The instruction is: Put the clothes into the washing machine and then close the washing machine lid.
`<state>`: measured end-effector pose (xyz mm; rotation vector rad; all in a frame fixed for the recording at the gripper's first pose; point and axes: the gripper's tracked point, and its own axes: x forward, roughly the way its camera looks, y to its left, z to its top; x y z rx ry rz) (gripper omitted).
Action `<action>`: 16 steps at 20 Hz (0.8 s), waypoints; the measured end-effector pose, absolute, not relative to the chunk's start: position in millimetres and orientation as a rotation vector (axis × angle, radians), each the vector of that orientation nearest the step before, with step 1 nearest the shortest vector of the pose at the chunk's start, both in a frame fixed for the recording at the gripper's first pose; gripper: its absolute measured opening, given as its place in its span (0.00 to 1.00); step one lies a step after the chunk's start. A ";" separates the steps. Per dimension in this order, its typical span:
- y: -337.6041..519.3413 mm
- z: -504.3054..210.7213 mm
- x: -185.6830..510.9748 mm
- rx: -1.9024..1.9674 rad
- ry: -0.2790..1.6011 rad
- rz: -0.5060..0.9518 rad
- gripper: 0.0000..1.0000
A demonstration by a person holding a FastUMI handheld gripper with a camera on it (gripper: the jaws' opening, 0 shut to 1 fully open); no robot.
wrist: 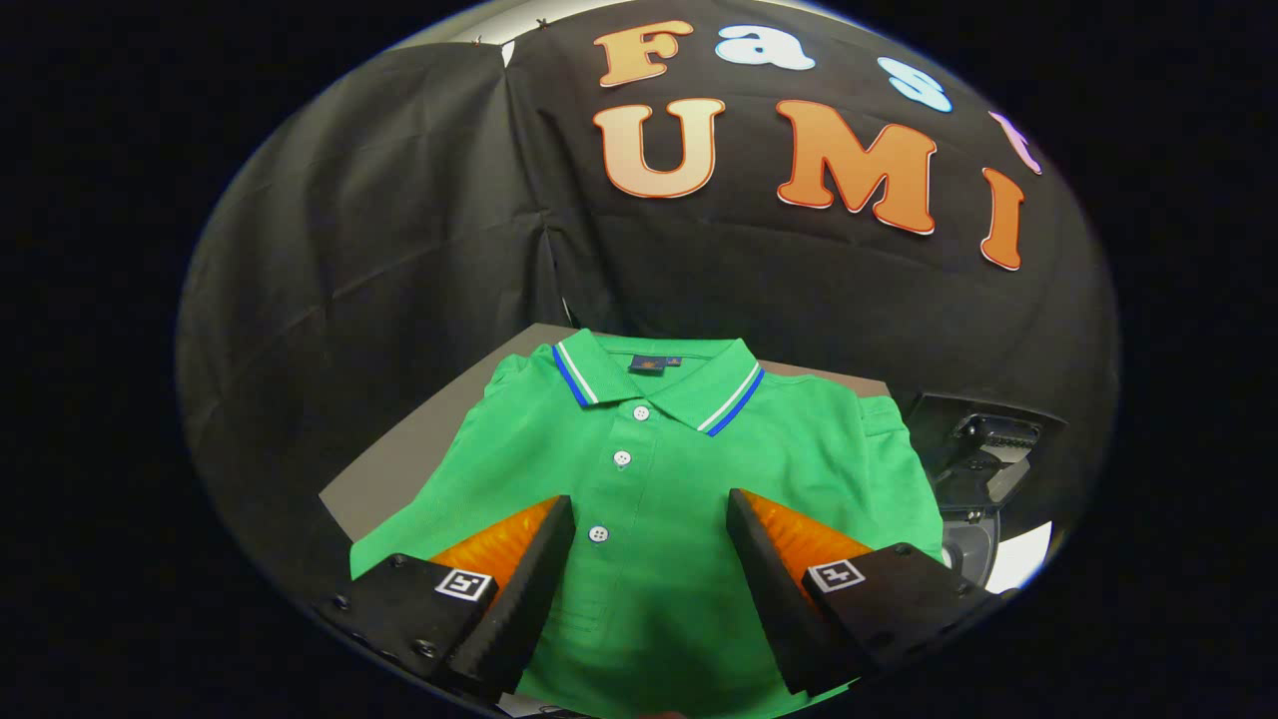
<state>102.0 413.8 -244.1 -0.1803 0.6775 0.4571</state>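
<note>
Gripper (649, 509) fingers spread wide, holding nothing, above green polo shirt (654, 469) lying flat on grey table (399, 459) w/ placket between them; washer (973, 469) off to right; best: drop straight, pinch bunched fabric mid-chest, not a button.

table (399, 469): grey, bare at left | wall (399, 250): black cloth behind

The hand-held gripper (649, 514) has two wedge-shaped fingers with ribbed inner pads, spread apart. Each dark base carries small screws and one square white marker.
</note>
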 end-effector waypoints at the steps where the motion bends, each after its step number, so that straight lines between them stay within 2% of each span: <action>1: 414.2 -242.3 102.4 -0.178 0.676 0.459 0.99; 7: 414.8 -246.3 101.3 -0.197 0.702 0.511 0.97; 15: 419.1 -247.1 98.4 -0.212 0.722 0.555 0.69; 16: 420.2 -246.2 98.5 -0.217 0.720 0.562 0.69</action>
